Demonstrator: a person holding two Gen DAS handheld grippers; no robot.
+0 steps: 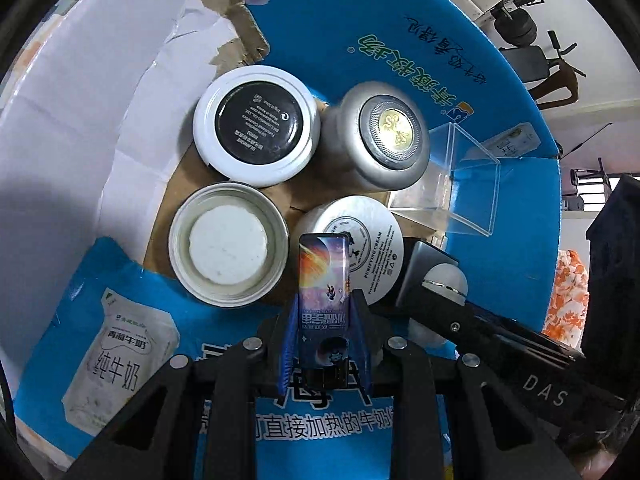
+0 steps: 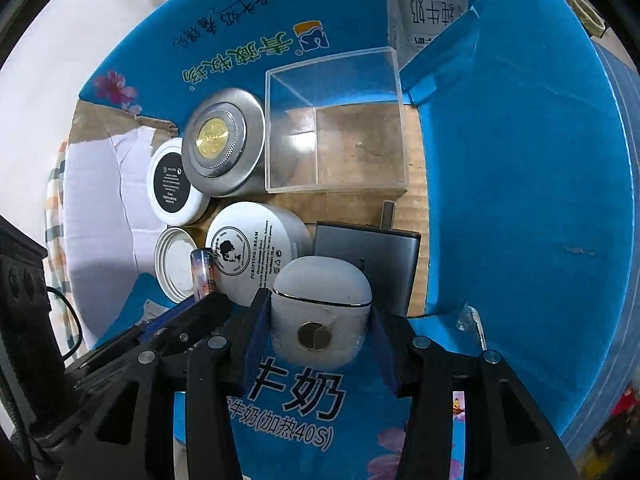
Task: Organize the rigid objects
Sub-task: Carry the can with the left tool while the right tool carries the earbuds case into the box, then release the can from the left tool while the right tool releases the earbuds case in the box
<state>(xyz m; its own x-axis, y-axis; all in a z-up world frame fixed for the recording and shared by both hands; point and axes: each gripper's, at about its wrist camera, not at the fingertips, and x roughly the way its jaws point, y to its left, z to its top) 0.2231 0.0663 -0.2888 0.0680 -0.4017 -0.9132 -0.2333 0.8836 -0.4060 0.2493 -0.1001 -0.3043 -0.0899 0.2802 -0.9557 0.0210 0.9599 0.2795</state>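
Observation:
My left gripper [image 1: 325, 312] is shut on a slim lighter with a colourful space print [image 1: 325, 280], held upright above the open blue carton [image 1: 400, 20]. My right gripper [image 2: 318, 320] is shut on a white rounded case with a metal disc [image 2: 320, 312], low over the carton's near side. In the carton stand a white jar with a black base [image 1: 256, 126], a silver tin with a gold centre [image 1: 390, 124], a shallow metal lid [image 1: 228, 248], a white cream jar [image 1: 360, 244], a clear plastic box [image 2: 336, 124] and a grey power bank [image 2: 376, 256].
The carton's blue flaps rise on all sides, with a torn white-lined flap [image 1: 80, 120] at the left. A chair and frame [image 1: 536, 56] stand beyond the carton. Orange-patterned cloth [image 1: 568, 300] lies at the right.

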